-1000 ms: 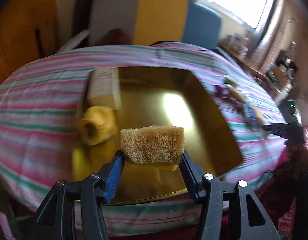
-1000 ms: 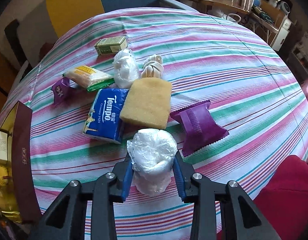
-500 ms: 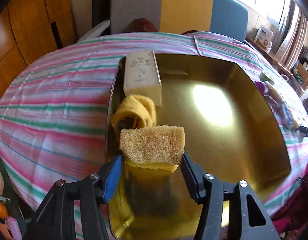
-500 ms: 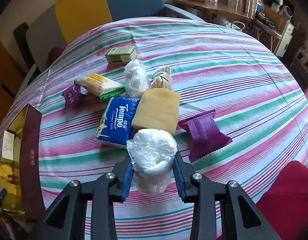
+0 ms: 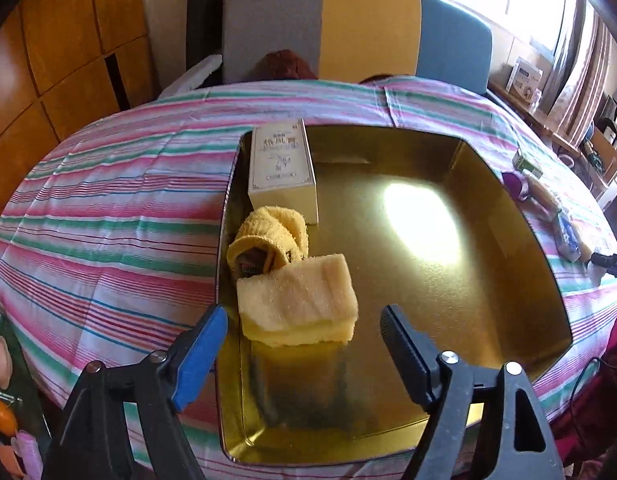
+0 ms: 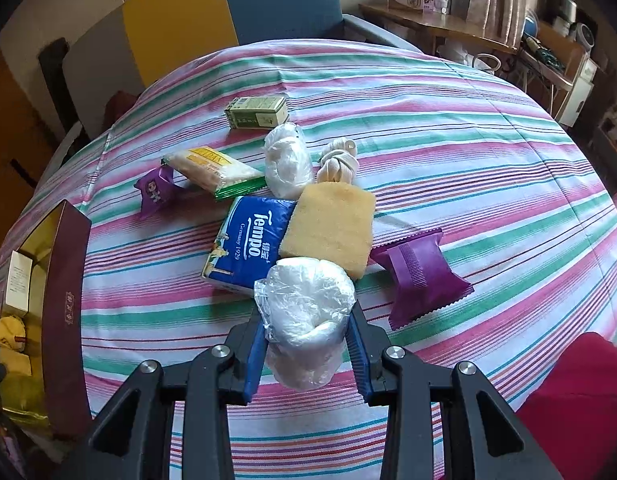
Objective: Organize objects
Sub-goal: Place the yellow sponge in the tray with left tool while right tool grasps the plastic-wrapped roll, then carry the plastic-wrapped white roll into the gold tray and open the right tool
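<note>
Over the gold tray (image 5: 488, 216) on the striped desk (image 5: 108, 216), our left gripper (image 5: 304, 344) has just spread its jaws wide, empty, one yellow sponge (image 5: 296, 300) lying beside one rolled towel (image 5: 268, 236) and one cream box (image 5: 280, 160). Our right gripper (image 6: 308, 344) clamps one white plastic-wrapped bundle (image 6: 304, 304); a second bundle (image 6: 286, 160) and two purple packets (image 6: 420, 272) lie beyond.

Close wrist views angled down, sharing gold box (image 5: 508, 240)
</note>
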The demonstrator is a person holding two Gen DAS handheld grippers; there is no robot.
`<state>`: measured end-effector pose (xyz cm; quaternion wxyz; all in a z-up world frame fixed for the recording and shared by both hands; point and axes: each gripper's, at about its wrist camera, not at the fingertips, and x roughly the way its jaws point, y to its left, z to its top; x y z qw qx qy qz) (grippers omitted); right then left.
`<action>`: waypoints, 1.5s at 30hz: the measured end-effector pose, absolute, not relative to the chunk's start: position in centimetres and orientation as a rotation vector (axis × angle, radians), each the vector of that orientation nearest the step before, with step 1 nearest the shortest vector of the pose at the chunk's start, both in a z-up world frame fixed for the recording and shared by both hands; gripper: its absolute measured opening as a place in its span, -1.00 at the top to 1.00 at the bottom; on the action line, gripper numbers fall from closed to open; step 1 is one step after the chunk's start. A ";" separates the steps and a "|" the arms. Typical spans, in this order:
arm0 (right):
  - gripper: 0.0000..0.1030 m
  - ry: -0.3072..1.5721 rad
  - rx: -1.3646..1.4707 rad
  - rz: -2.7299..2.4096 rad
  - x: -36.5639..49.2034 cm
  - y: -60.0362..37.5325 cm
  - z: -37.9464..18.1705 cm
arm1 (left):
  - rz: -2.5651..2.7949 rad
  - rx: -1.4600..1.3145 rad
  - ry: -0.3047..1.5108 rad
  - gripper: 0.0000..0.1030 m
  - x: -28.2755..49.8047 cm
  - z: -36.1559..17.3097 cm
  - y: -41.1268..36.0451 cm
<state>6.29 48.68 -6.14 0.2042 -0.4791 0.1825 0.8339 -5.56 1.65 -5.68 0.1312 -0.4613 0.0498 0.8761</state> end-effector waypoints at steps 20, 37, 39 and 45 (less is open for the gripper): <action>0.28 0.470 -1.240 2.597 6.6 43.9 -2.3 | 2.689 -1.194 0.064 -0.57 -1.5 -1.9 -0.2; 0.28 0.281 -1.545 3.287 0.6 18.4 1.4 | 2.738 -1.318 -0.232 -0.53 -2.3 -3.4 -7.5; 0.28 0.231 -1.611 3.324 0.1 15.4 0.8 | 2.752 -1.343 -0.276 -0.42 -2.5 -3.7 -8.7; 0.27 0.017 -1.862 3.293 -2.4 7.9 -3.9 | 2.741 -1.349 -0.301 -0.40 -2.4 -4.1 -9.7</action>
